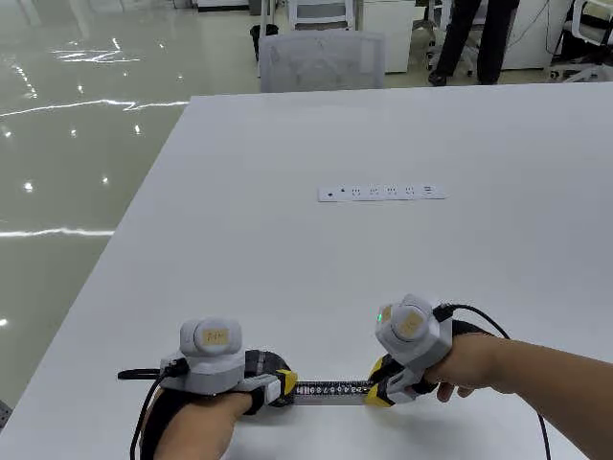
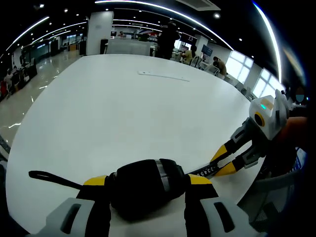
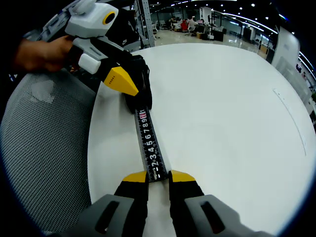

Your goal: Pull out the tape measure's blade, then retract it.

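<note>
L gripper point(image 2: 148, 178) grips tape measure case point(image 2: 143, 195), R gripper point(image 3: 158, 177) pinches blade point(image 3: 148, 140) tip; blade partly out, retract pending.

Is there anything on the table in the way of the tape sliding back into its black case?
No, nothing visible is in the way. The blade runs straight over the bare white table from the right gripper, which pinches its tip, to the case clamped in the left gripper.
</note>
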